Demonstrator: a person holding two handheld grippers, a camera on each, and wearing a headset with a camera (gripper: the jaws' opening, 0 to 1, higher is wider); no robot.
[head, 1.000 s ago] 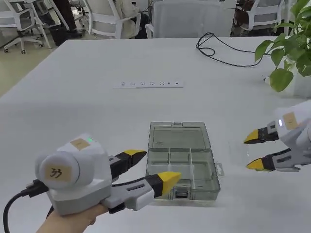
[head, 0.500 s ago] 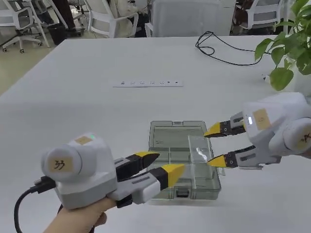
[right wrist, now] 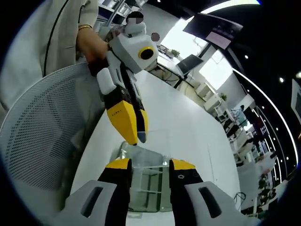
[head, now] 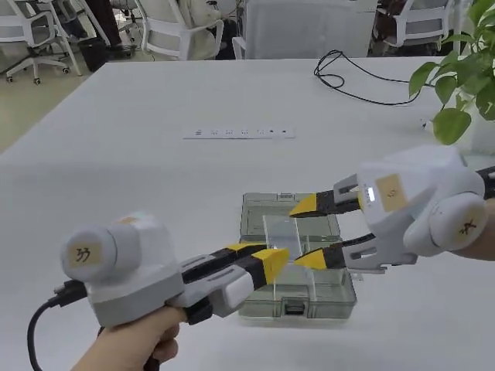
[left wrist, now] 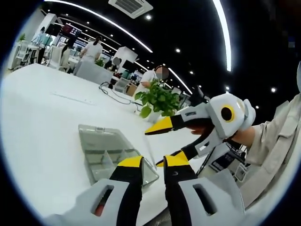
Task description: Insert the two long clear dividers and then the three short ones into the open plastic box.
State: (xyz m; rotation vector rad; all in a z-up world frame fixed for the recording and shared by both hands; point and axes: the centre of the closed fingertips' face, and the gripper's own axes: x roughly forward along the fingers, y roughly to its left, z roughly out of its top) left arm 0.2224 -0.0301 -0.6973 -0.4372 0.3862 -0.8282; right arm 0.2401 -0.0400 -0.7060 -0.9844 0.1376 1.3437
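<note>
Both claws meet over the open box (head: 329, 297) on the desk (head: 155, 170): right claw (head: 309, 232), spread wide, spans a clear divider (head: 281, 236) (edge to edge, apparently), left claw (head: 259, 255), narrowly parted, nudges its side, probably steadying it for seating.

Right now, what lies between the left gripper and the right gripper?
A clear divider, held in the jaws of the right gripper above the open box, with the left gripper close beside it. The head view shows this plainly.
</note>
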